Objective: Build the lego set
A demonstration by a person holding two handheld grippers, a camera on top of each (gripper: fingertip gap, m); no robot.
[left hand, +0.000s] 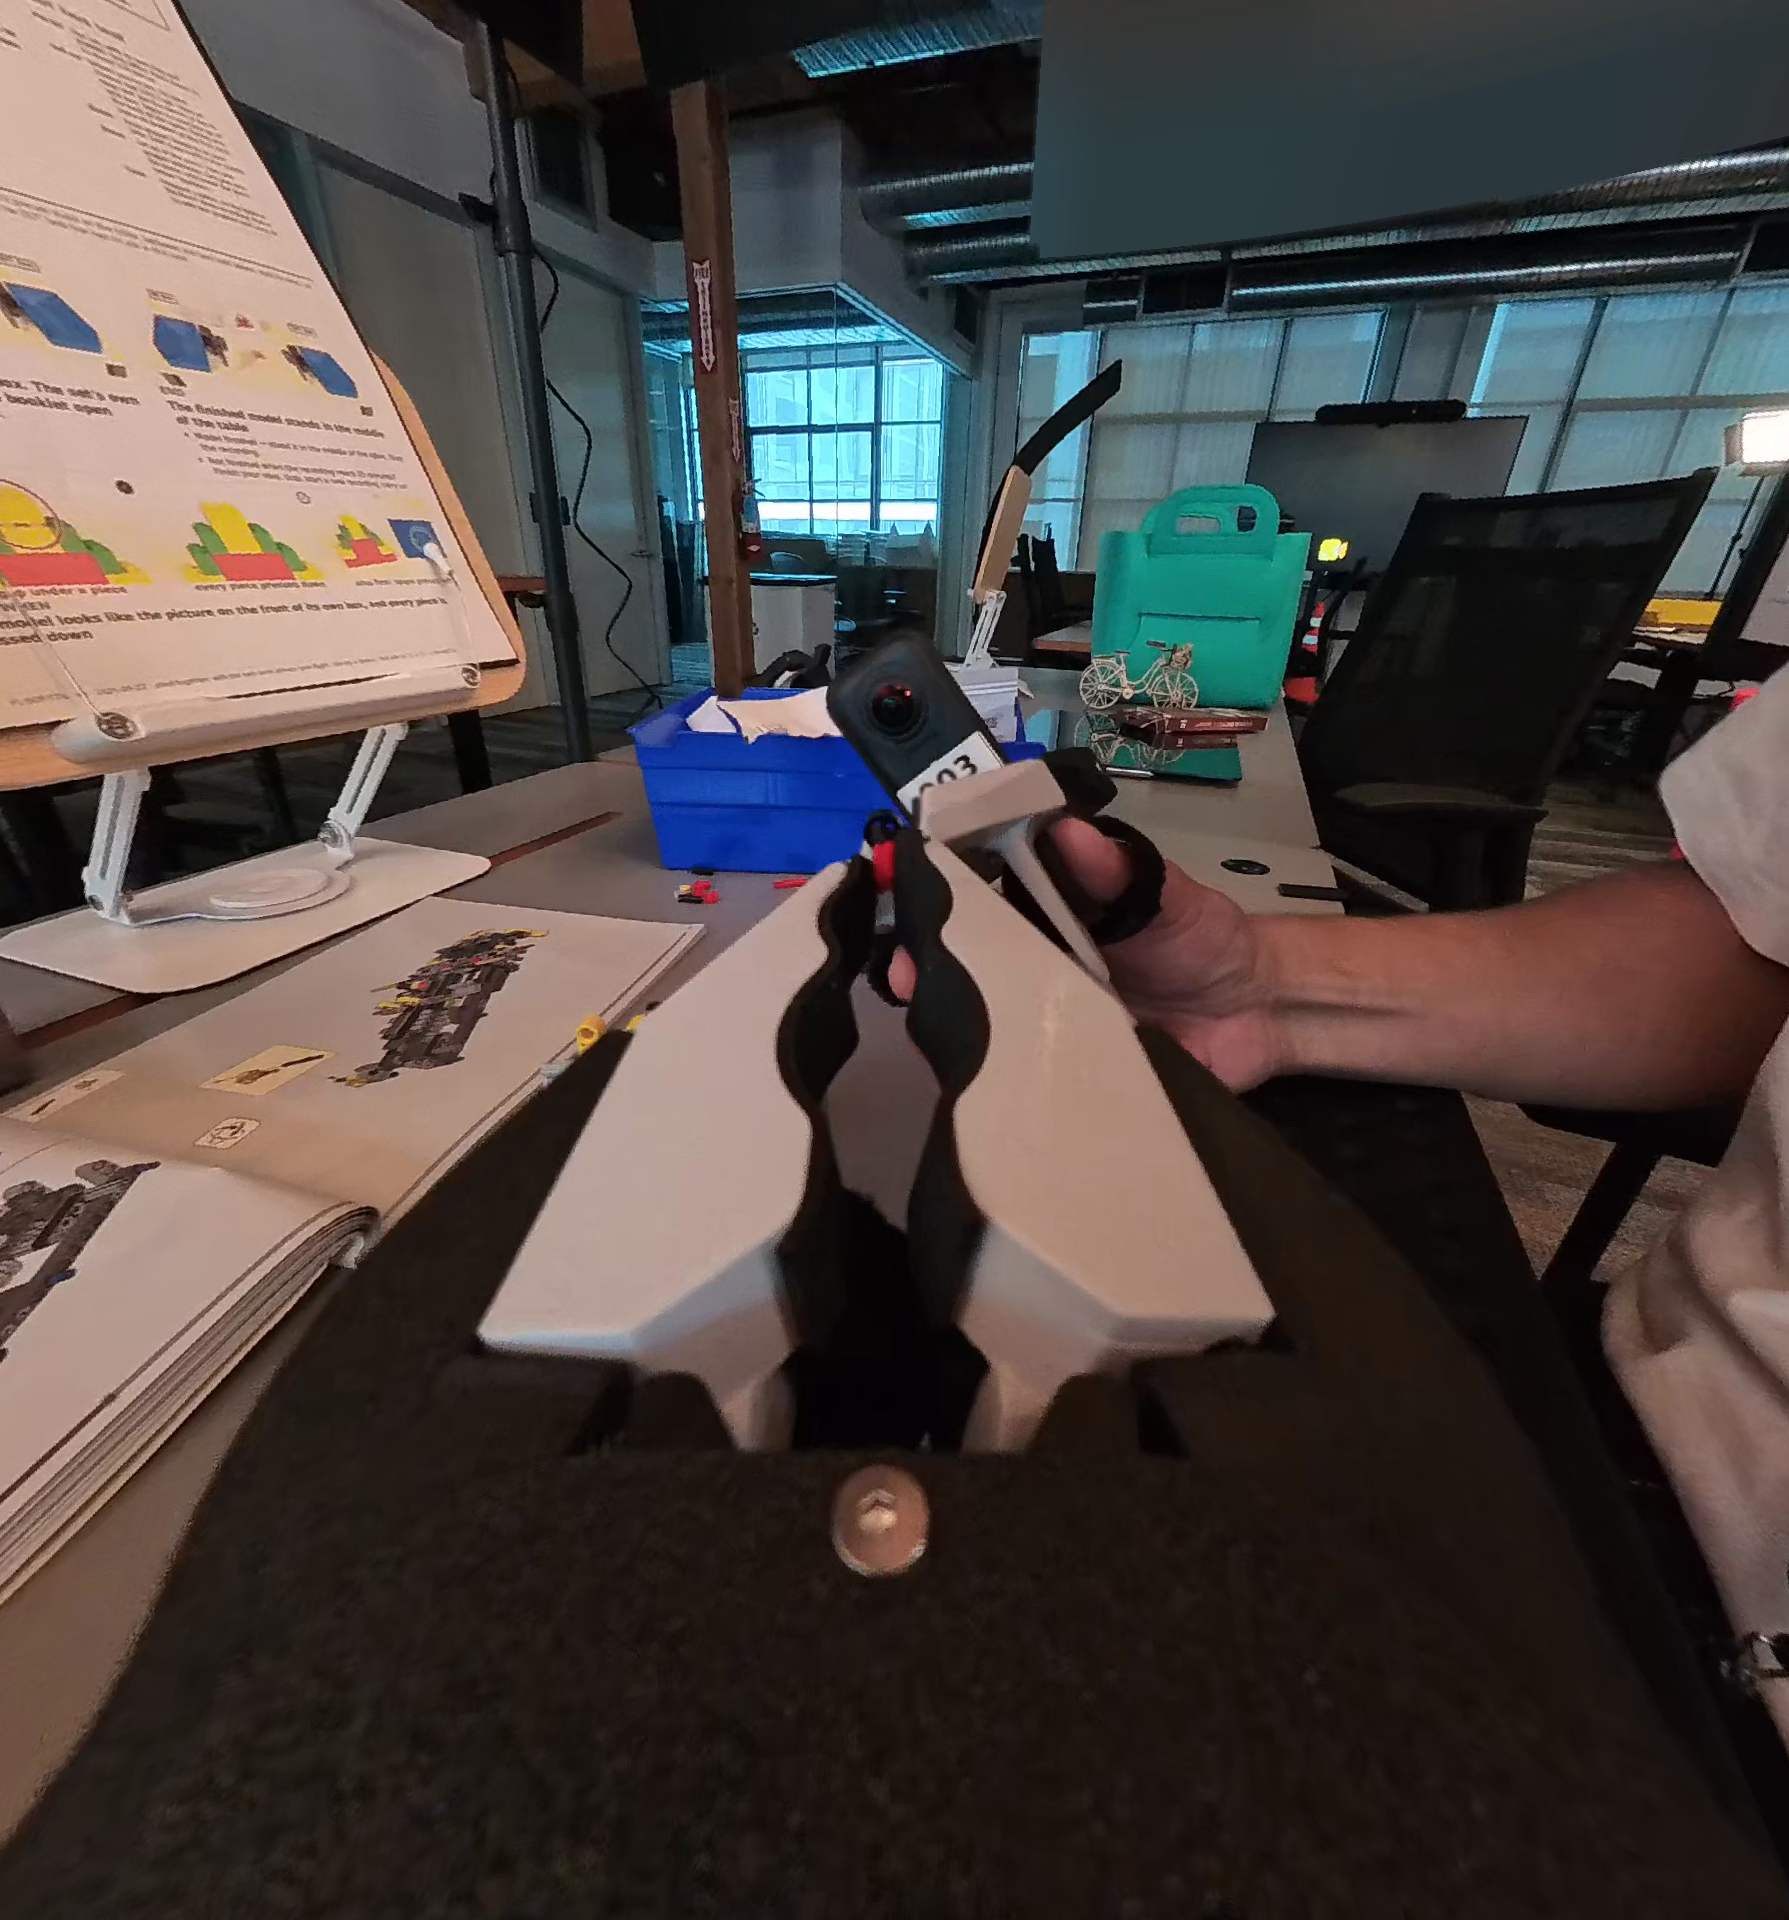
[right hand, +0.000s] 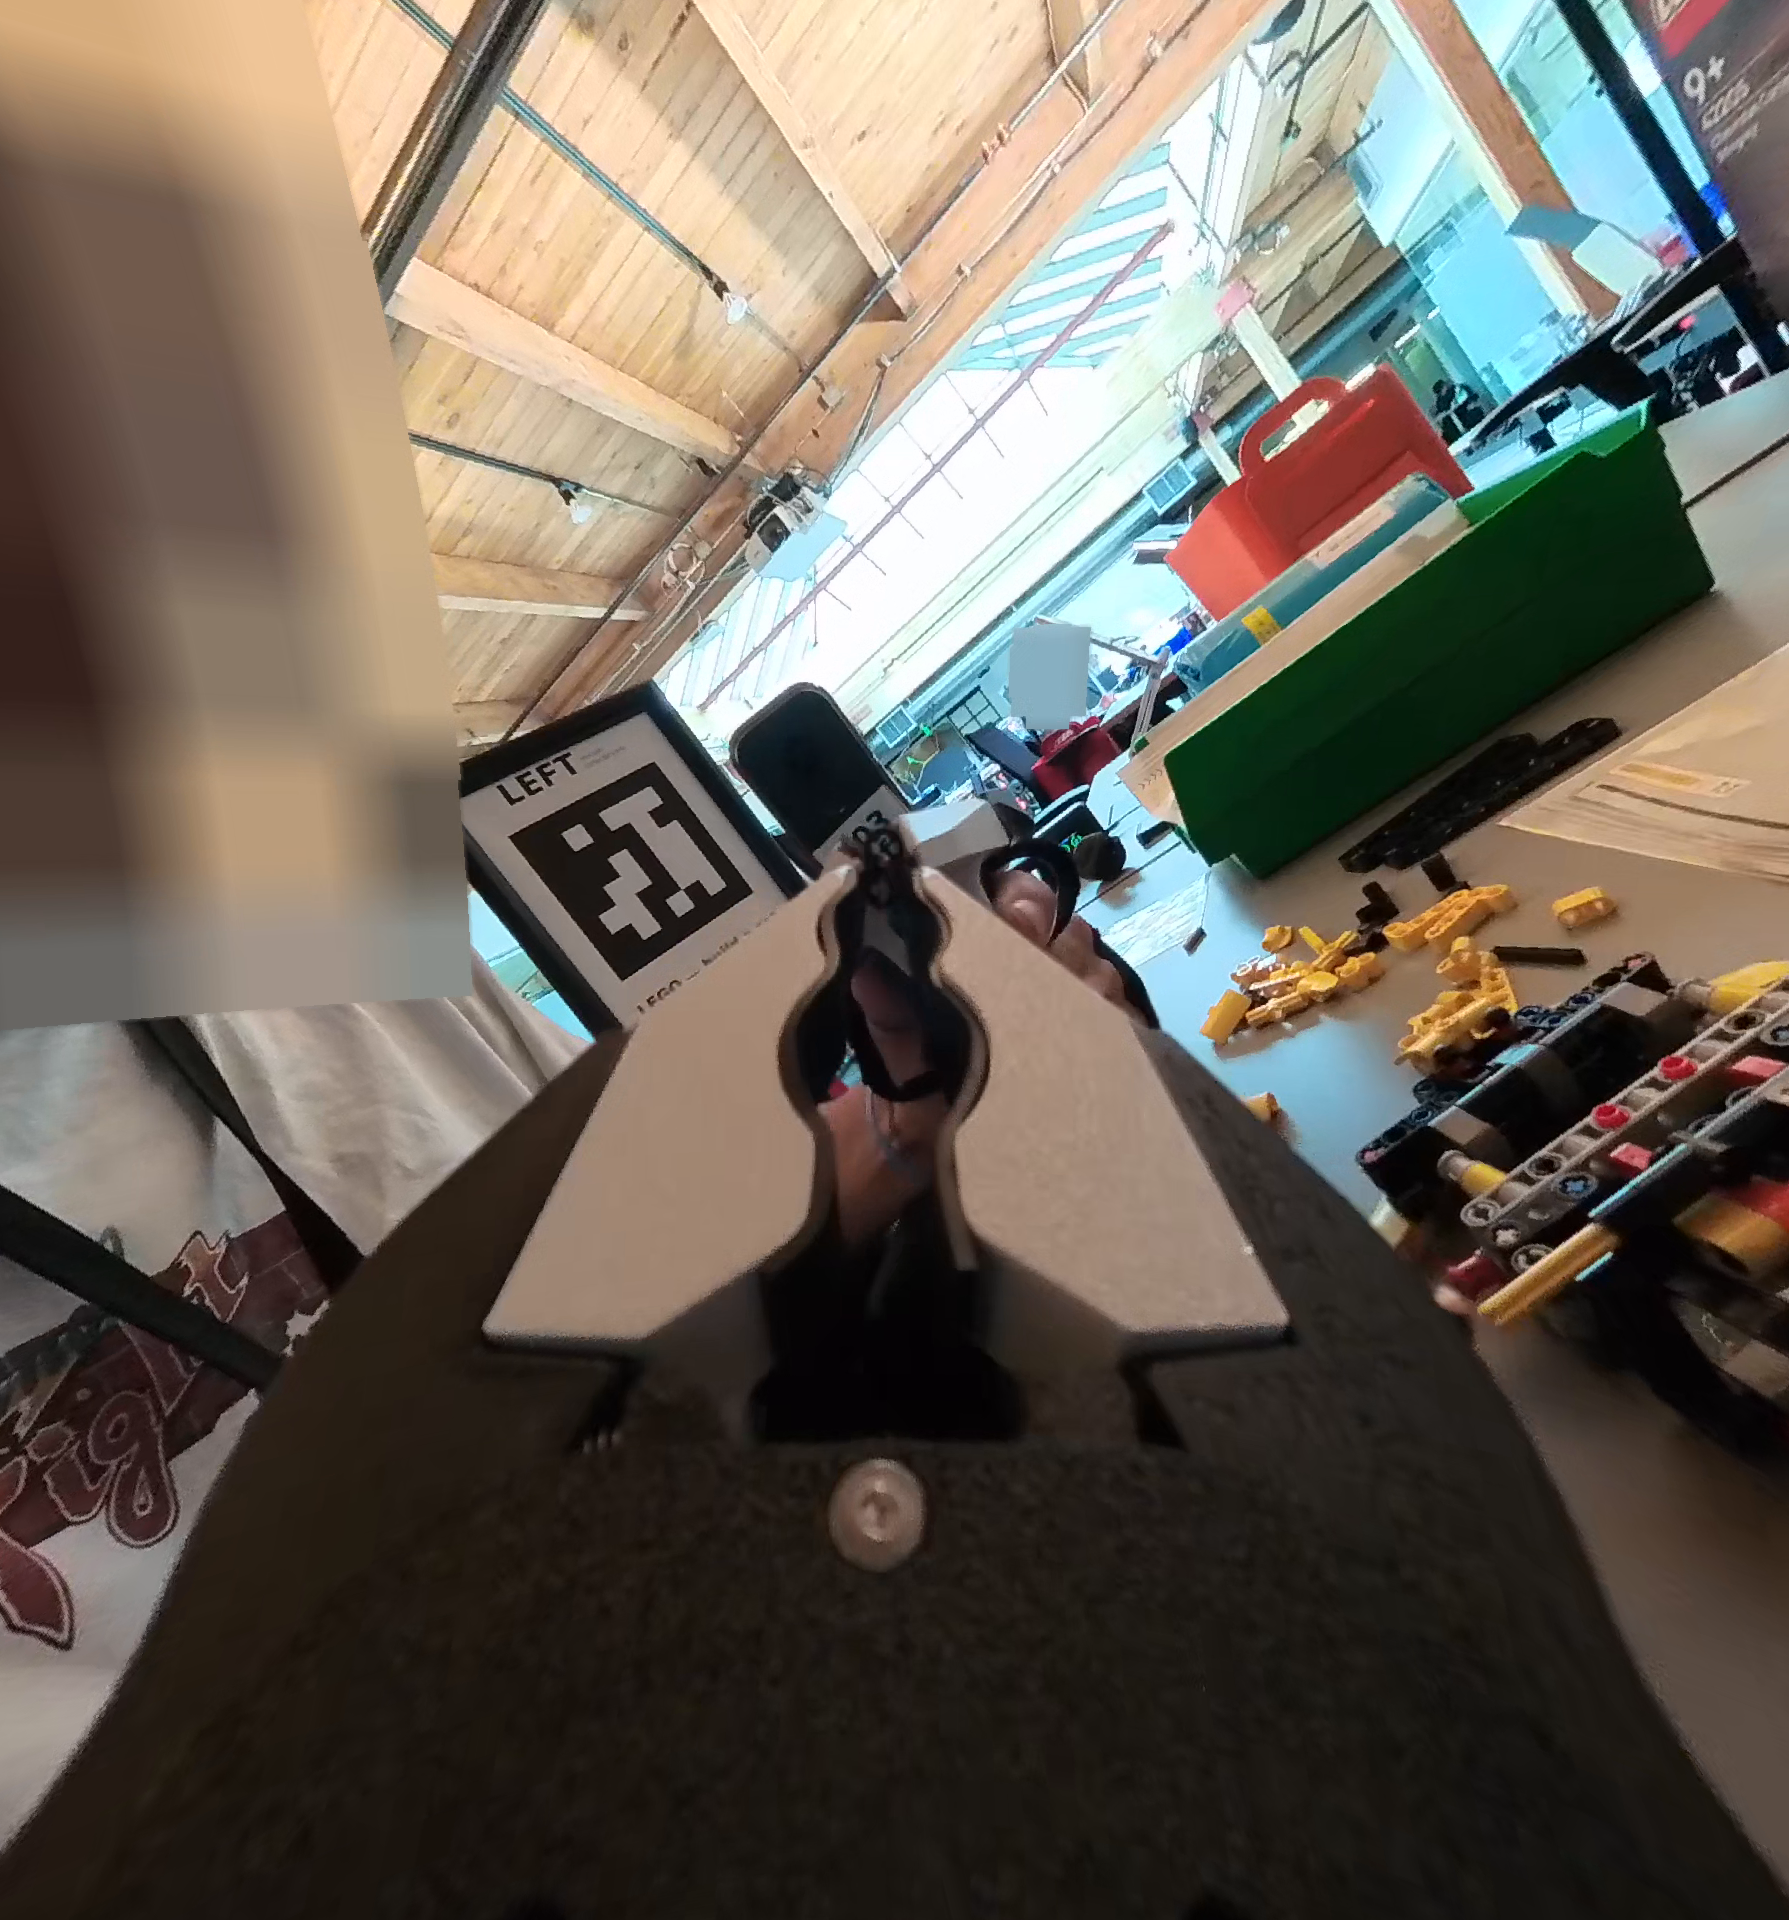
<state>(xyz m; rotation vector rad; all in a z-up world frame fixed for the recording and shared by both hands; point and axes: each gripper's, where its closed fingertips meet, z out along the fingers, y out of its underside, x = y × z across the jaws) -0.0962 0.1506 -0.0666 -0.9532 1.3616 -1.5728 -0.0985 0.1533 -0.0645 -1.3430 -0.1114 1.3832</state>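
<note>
In the left wrist view my left gripper [left hand: 882, 868] is shut at the tips on a small red and black lego piece [left hand: 882, 860], held in the air above the table. My right gripper [left hand: 957, 805] faces it tip to tip, a hand behind it. In the right wrist view my right gripper [right hand: 882, 871] is closed on a small black piece [right hand: 877, 854], with the left gripper [right hand: 947, 831] right in front of it. Whether both hold one joined piece I cannot tell. The partly built black, grey and yellow model [right hand: 1648, 1143] lies on the table at the right.
Loose yellow and black pieces [right hand: 1389, 956] lie beside the model, before a green box [right hand: 1441, 665] and a red carrier [right hand: 1326, 488]. An open instruction booklet [left hand: 350, 1039], a sheet on a stand [left hand: 194, 416], a blue bin [left hand: 755, 790] and a black chair [left hand: 1472, 675] surround the table. Left and right tips are no more than a few centimetres apart.
</note>
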